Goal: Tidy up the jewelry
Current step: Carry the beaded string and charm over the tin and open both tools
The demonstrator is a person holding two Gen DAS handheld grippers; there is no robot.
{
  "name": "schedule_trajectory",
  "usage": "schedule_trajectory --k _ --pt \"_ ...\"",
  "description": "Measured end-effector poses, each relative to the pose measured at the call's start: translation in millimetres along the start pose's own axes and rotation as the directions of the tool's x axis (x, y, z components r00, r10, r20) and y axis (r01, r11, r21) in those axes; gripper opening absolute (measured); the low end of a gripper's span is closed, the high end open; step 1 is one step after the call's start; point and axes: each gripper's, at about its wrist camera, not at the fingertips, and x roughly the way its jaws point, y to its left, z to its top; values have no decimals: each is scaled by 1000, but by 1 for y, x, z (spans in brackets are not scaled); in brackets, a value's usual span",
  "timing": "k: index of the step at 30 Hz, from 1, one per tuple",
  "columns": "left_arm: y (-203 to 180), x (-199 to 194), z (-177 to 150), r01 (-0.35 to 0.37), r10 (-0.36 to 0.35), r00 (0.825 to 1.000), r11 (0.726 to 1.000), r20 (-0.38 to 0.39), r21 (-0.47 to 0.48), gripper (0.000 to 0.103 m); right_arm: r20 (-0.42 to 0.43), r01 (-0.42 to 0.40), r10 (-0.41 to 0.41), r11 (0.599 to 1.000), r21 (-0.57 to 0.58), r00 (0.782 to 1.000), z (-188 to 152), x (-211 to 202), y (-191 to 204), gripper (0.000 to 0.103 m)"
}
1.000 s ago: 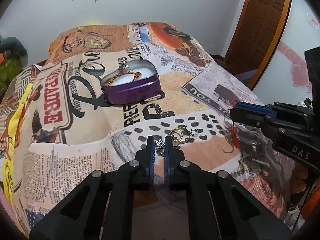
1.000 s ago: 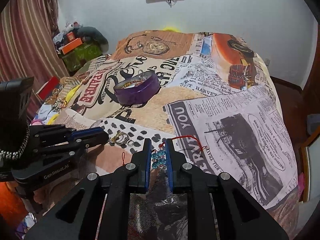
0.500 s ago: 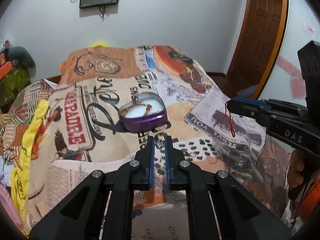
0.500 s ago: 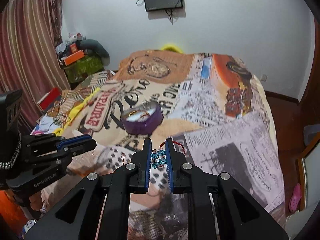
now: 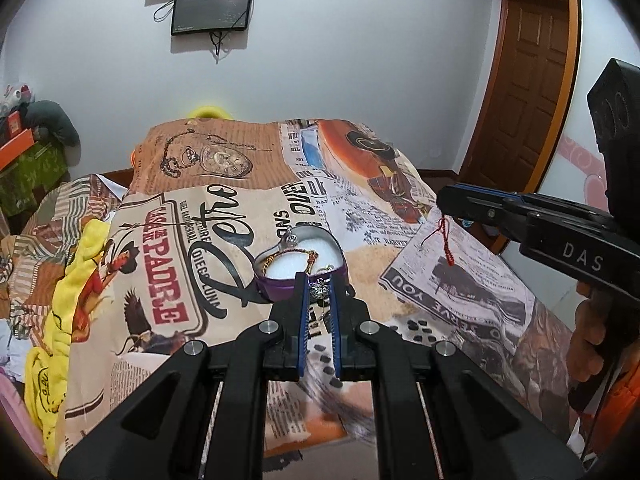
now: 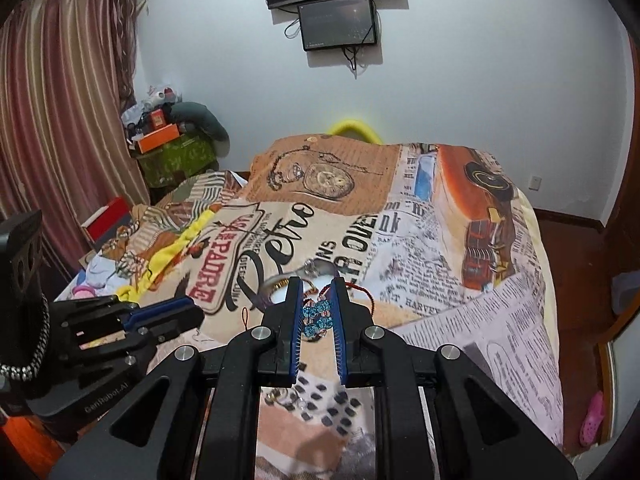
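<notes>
My left gripper [image 5: 320, 280] is shut on a small silver charm [image 5: 320, 289] and holds it in the air just in front of the purple heart-shaped tin [image 5: 280, 282], which has a white pad and a gold-and-red chain inside. My right gripper [image 6: 317, 282] is shut on a red cord bracelet with blue crystal beads [image 6: 317, 318]; the tin [image 6: 276, 284] is mostly hidden behind its fingers. In the left wrist view the right gripper [image 5: 452, 200] is at the right with the red cord [image 5: 446, 242] dangling. The left gripper [image 6: 176, 312] shows at the left of the right wrist view.
The bed is covered by a newspaper-print blanket [image 5: 192, 240]. Loose rings [image 6: 280, 398] lie on it under the right gripper. A yellow cloth [image 5: 76, 280] and clutter lie at the left edge. A wooden door [image 5: 524, 80] stands at the right; a monitor [image 6: 340, 24] hangs on the far wall.
Both grippers have lifted off the blanket with their pieces and moved forward toward the purple tin. The rings stay on the blanket below.
</notes>
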Motion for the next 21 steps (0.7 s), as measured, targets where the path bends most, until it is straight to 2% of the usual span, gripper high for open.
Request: schedule_trajectory --k 10,15,21 --pt "15 26 9 -28 28 1000 1000 -5 -7 8 -27 -39 39 999 12 999 9 34 -1 12" --pt "28 44 17 -60 60 998 998 -10 -20 8 -58 -64 64 998 12 996 16 55 -3 12" --pt "36 66 24 -64 64 997 998 -32 -9 8 -102 -81 82 997 13 991 24 81 -7 12"
